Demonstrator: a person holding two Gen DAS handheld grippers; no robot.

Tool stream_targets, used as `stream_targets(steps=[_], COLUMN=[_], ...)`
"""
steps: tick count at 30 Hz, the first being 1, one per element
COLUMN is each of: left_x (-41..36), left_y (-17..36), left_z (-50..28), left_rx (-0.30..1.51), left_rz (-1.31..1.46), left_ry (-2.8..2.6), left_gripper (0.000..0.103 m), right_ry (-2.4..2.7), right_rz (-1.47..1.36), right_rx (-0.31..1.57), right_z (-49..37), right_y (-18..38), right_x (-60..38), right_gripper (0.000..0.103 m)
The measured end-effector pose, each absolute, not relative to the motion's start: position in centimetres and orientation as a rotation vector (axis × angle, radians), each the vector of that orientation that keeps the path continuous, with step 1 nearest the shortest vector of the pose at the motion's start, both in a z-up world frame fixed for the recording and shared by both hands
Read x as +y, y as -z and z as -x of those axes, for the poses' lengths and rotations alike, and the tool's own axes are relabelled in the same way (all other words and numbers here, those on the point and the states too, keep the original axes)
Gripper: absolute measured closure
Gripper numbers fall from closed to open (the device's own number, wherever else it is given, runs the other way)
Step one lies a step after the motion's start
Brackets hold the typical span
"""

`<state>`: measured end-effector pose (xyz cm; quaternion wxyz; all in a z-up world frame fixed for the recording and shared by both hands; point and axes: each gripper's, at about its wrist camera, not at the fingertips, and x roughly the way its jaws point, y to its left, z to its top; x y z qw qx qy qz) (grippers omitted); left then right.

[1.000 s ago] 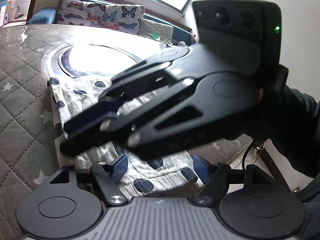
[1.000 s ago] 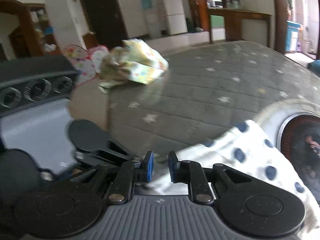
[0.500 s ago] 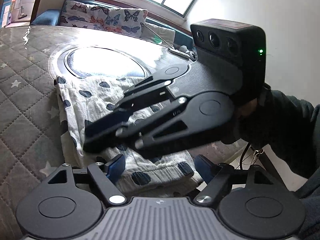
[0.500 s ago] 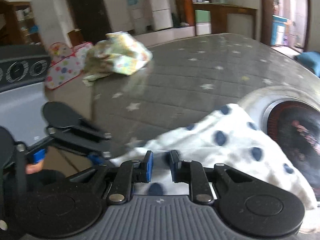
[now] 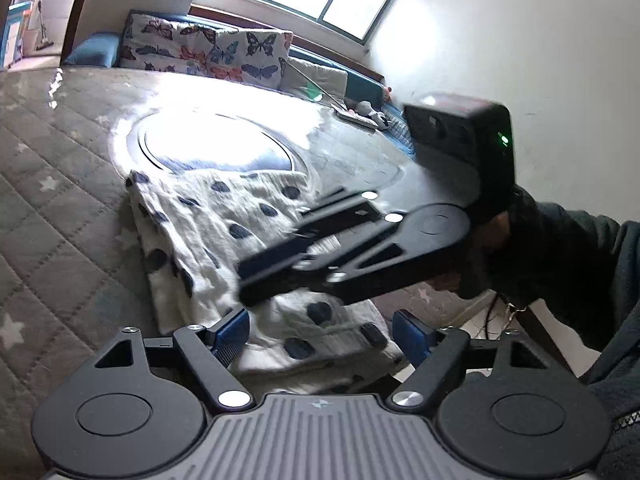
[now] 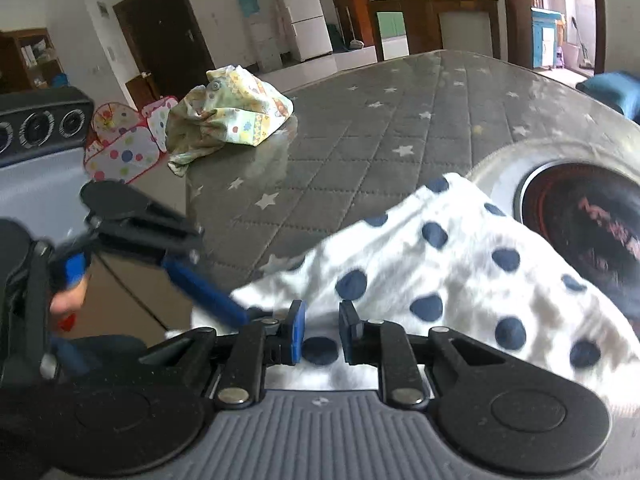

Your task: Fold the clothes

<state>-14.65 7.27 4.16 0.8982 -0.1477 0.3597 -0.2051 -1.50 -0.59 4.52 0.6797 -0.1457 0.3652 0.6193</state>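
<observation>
Spotted cloth [image 5: 224,240] lies folded on the quilted bench [image 5: 60,208], one end overlapping the round inset [image 5: 216,148]. Left gripper [image 5: 320,332] is spread wide over the cloth's near edge, its jaws having just been opening. Right gripper [image 6: 320,330] stands nearly closed, pinching a fold of cloth. A crumpled garment [image 6: 224,112] lies well beyond.

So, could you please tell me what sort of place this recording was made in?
Most likely a home's open living area: a white fridge by the far wall, butterfly-print cushions on a window bench, and children's play tents beside the quilted table.
</observation>
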Motion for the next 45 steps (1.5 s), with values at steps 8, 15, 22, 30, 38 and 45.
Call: stream_targets(steps=[8,15,22,30,38,45], left_x=[9.6,12.1,14.1,13.1,13.4,14.0], left_y=[-4.0,-1.8,-1.4,-1.9,-1.2,-2.2], left_z=[11.7,9.2,9.5,10.0,10.1,10.9], left_rx=[0.719,0.76,0.738,0.724,0.739,0.72], left_rz=[0.337,0.454,0.566,0.48,0.441,0.409], left_ry=[0.26,0.199,0.184,0.153,0.092,0.062], left_gripper=[0.022,0.057,0.076,0.097,0.099,0.099], right_ry=[-1.322,-1.265,-1.23,-1.184,-1.161,-1.157], right_rz=[0.259,0.217,0.192,0.194,0.211,0.214], right_rx=[0.847,0.847,0.836,0.843,0.876,0.888], right_z=[1.8,2.4,2.3,2.5,3.4,3.4], right_y=[-4.7,-5.1,-5.2,-4.7,-3.7,-3.9], right_x=[-4.4,-6.7,-7.6,-7.8,-8.6,-8.8], right_gripper=[0.085,0.084,0.084,0.08,0.078,0.078])
